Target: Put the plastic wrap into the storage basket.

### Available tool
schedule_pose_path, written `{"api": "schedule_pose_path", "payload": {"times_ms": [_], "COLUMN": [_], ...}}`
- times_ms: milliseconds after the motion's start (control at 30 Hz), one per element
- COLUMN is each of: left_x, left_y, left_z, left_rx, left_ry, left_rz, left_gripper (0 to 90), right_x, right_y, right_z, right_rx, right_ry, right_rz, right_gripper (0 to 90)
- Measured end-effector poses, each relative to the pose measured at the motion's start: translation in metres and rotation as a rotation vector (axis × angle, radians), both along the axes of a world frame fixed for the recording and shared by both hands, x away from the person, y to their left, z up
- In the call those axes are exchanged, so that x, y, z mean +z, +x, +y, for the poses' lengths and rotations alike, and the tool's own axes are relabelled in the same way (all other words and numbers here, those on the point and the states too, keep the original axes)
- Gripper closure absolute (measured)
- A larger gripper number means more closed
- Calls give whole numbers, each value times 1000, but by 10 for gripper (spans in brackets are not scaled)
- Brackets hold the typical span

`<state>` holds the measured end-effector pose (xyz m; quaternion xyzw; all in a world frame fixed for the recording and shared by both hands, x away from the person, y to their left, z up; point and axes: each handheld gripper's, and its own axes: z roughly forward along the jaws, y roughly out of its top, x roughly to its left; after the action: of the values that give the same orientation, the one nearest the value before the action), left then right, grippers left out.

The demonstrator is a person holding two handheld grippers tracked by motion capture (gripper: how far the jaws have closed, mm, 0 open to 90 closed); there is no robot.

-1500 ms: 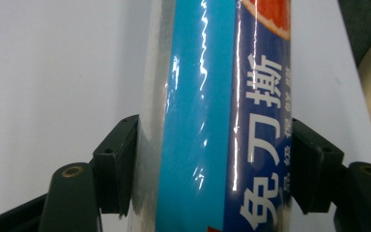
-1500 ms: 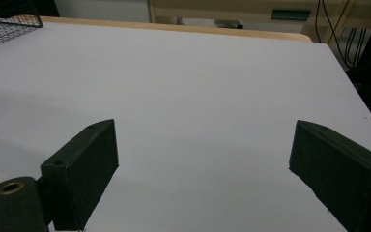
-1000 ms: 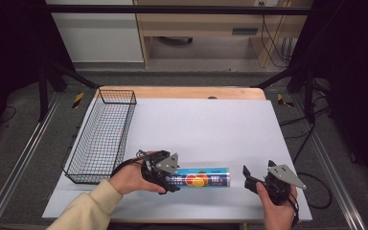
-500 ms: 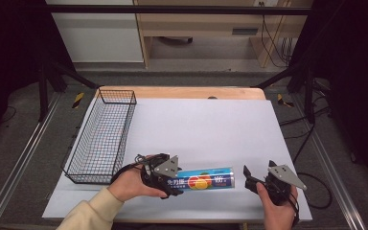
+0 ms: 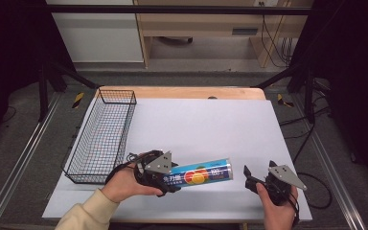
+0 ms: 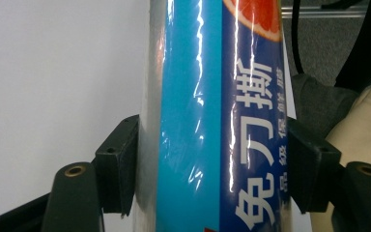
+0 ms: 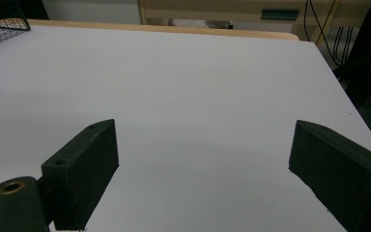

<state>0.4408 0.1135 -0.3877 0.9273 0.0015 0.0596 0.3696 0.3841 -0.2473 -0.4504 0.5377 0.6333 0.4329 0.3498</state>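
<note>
Near right: right gripper (image 5: 255,178) spread wide, holding nothing. Near left: left gripper (image 5: 168,178) clamped on blue cylindrical foil-wrapped roll (image 5: 202,173), pads (image 6: 118,162) pressing both sides, roll extending rightward. Farther left: black wire basket (image 5: 100,136) on white table (image 5: 211,124).

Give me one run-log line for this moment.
left gripper: shut on blue roll, near its end | right gripper: open, holds nothing | wire basket: left of roll
</note>
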Motion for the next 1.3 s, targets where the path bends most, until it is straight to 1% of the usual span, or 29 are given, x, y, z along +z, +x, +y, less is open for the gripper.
{"api": "schedule_pose_path", "payload": {"times_ms": [33, 133, 167, 200, 300, 400, 467, 567, 700, 733, 767, 800, 867, 967, 1000, 1033, 1167, 1233, 1300], "left_x": [2, 10, 17, 17, 27, 36, 43, 50, 55, 56, 57, 59, 61, 66, 68, 69, 75, 77, 79], "left_y": [0, -1, -1, -1, 0, 0, -1, 0, 1, 2, 2, 3, 4, 4, 5, 4, 2, 0, -2], "left_z": [1, 6, 10, 10, 18, 25, 30, 35, 40, 42, 42, 43, 45, 49, 50, 51, 56, 59, 62], "left_rx": [4, 24, 30, 30, 59, 77, 90, 106, 132, 136, 147, 152, 171, 204, 214, 234, 301, 335, 376], "left_ry": [-8, -20, -23, -23, -41, -53, -55, -48, -54, -48, -54, -49, -52, -62, -59, -67, -69, -79, -83], "left_rz": [3, -10, -24, -24, -39, -47, -57, -71, -75, -79, -79, -83, -85, -91, -99, -98, -120, -118, -127], "left_gripper": [318, 318, 318, 318, 319, 319, 319, 319, 319, 319, 319, 319, 319, 319, 319, 319, 319, 320, 320], "right_x": [0, 0, 0, 0, 0, 0, 0, 0, -1, -1, -1, -1, -1, 0, 0, 0, 0, 0, 0], "right_y": [0, 0, 0, 0, 0, 0, 0, 0, 0, 0, 0, 0, 0, 0, 0, 0, 0, -1, -1], "right_z": [0, 0, 1, 1, 1, 1, 0, 0, 0, 0, 0, 0, 0, 0, 0, 0, 0, 0, 1], "right_rx": [0, 1, 3, 3, 3, 0, -3, -4, -5, -6, -6, -7, -7, -8, -9, -11, -15, -15, -13], "right_ry": [0, 3, 5, 5, 1, 0, 2, 3, 3, 4, 4, 4, 6, 4, 3, 2, 0, 3, -2], "right_rz": [0, 2, 4, 4, 3, 1, 1, 4, 3, 3, 3, 3, 4, 2, 1, 2, 2, 1, -2], "right_gripper": [105, 105, 105, 105, 105, 105, 105, 105, 105, 105, 105, 105, 105, 105, 106, 106, 107, 108, 107]}}
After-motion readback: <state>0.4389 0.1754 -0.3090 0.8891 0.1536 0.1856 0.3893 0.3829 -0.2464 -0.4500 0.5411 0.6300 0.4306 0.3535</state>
